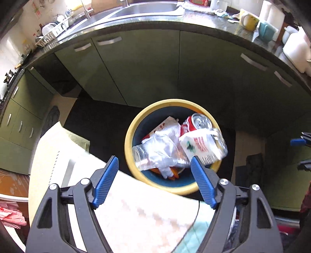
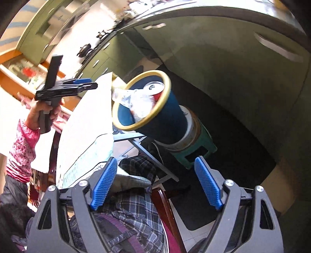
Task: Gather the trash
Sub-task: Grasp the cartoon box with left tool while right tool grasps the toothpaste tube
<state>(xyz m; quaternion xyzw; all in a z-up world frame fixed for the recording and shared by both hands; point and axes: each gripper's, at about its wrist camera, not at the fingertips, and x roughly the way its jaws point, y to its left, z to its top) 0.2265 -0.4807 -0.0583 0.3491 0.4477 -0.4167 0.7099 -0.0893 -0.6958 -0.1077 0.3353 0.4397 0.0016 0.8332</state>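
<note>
From the left wrist camera, the left gripper [image 1: 154,165] hangs above a round bin [image 1: 129,144] with a smooth yellow rim and dark blue inside wall; its ribbed blue fingers [image 1: 106,183] are spread wide with nothing between them. The bin stands on the floor in front of olive-green cabinet doors [image 1: 147,64] and is packed nearly to the rim: a red drink can [image 1: 198,121] with a shiny silver top, a clear glass jar [image 1: 141,155] lying on its side, crumpled white tissue or plastic [image 1: 165,144], and a white wrapper [image 1: 198,146] with red print too blurred to read. Something orange shows low in the pile, but what it is cannot be told. A pale tablecloth [image 1: 143,212], overexposed and soft, cuts off the bin's near edge. Above, a dark speckled counter [image 1: 136,23] carries a steel sink [image 1: 147,8]. From the right wrist camera, the right gripper [image 2: 155,183] also has its blue textured fingers [image 2: 208,183] held far apart and empty, over checked fabric [image 2: 134,202] that is partly hidden by the gripper body. Here the bin [image 2: 171,116] appears tilted by the lens, a tapering blue cylinder set on a pale drum atop a green stool [image 2: 196,149], the can [image 2: 153,87] and jar [image 2: 120,96] poking up at the rim. At left, a hand [image 2: 41,112] in a pink patterned sleeve grips the other gripper's handle.
</note>
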